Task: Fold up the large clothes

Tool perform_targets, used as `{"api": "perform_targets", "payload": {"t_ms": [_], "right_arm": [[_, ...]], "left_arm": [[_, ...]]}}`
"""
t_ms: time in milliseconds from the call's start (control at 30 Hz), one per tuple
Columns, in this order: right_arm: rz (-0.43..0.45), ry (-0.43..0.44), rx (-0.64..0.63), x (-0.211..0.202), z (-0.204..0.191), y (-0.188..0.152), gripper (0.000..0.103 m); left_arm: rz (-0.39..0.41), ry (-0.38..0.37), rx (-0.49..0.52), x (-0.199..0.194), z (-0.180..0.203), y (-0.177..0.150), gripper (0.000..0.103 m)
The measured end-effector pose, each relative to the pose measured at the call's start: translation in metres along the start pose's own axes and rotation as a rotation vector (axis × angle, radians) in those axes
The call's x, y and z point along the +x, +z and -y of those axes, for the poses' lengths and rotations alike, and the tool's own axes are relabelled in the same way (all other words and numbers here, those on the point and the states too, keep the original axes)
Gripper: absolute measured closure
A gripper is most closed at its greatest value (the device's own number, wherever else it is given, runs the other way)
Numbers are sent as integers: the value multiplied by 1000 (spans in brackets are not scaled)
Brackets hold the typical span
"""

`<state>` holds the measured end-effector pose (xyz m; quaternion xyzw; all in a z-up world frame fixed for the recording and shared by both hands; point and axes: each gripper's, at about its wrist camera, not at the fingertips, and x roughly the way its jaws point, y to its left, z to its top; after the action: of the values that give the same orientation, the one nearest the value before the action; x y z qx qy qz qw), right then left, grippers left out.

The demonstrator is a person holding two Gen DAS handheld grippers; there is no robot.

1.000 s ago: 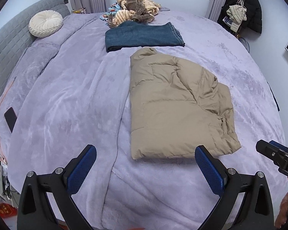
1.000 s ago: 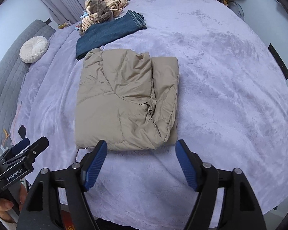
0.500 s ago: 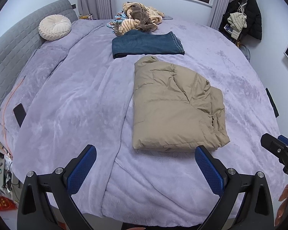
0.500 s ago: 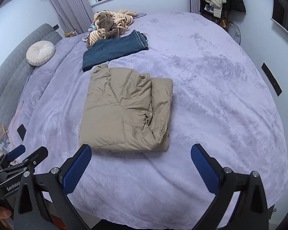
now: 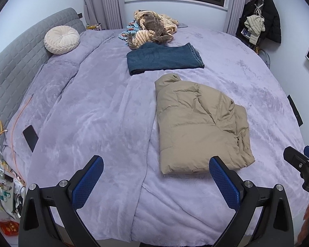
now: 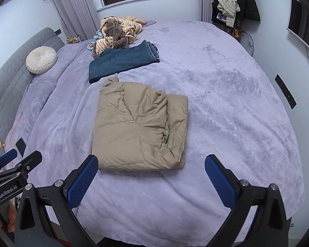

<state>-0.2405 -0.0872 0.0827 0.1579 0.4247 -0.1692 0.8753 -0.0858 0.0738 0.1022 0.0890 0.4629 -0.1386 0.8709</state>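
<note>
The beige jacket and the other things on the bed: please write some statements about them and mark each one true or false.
1. The beige jacket lies folded on the bed. True.
2. The right gripper is closed on the jacket. False: its jaws stand wide open with nothing between them.
3. The folded jeans lie beyond the jacket, toward the window. True.
4. The round cushion rests on top of the jeans. False: it sits by the headboard, apart from them.
5. The left gripper is open and holds nothing. True.

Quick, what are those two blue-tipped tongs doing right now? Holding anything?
Left tongs: open, holding nothing.
Right tongs: open, have just been opening, nothing between them; the folded tan jacket lies free.
</note>
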Motion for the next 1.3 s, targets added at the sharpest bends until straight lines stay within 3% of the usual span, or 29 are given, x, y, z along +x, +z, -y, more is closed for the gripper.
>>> {"api": "perform_targets", "payload": {"t_ms": [1300], "right_arm": [[5, -40, 14, -8, -14, 7, 0]], "left_arm": [[-4, 3, -28, -7, -14, 4, 0]]}}
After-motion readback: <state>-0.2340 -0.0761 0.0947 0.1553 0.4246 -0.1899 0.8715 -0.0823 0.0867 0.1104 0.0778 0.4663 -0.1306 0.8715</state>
